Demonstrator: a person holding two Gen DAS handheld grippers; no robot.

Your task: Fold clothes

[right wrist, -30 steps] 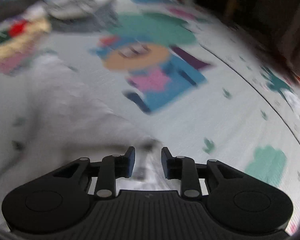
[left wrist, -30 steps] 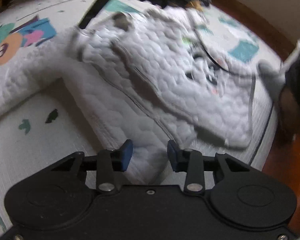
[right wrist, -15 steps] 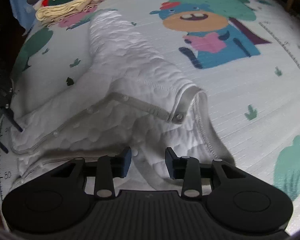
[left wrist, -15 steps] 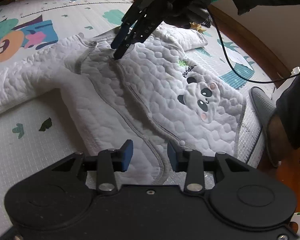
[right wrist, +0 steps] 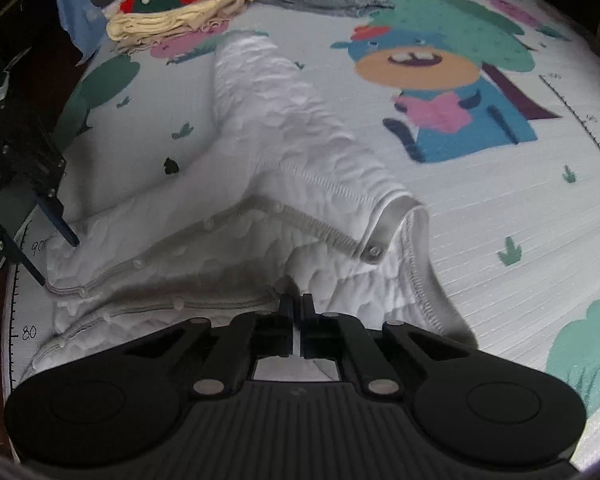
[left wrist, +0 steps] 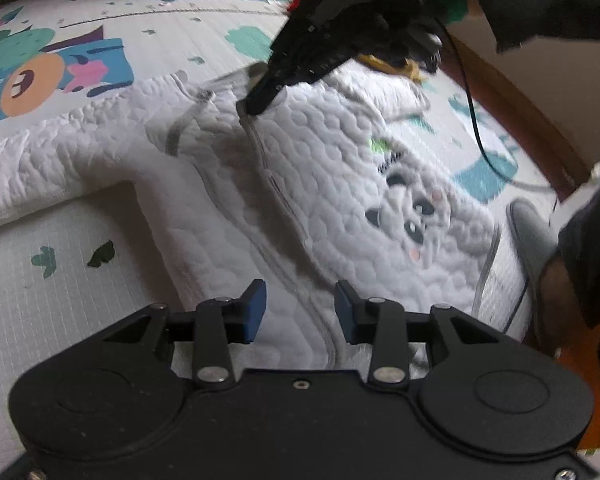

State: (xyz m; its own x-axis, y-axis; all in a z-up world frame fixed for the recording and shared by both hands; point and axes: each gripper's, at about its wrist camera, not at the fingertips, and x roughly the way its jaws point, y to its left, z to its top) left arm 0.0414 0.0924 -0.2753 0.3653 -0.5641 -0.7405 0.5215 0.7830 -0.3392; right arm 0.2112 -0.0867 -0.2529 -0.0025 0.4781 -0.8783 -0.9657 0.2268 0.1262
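A white quilted baby jacket with a grey snap placket and a panda face on the chest lies spread flat on a pale play mat printed with cartoon animals. Its lower hem reaches the mat's near edge, by the wooden floor, and one sleeve stretches out toward the far edge.

The right hand-held gripper has its jaws pressed together on the jacket's grey placket at the neckline; in the left wrist view its dark fingertips sit on the collar end of that placket. Beside it, the other collar corner with a snap button curls upward.

The left hand-held gripper hangs over the jacket's lower hem with its blue-padded jaws apart; cloth shows in the gap, but the pads do not press on it.

At the mat's far edge sit stacks of folded clothes, cream, red and grey. A grey slipper on a person's foot stands by the mat's near edge, just beside the hem.
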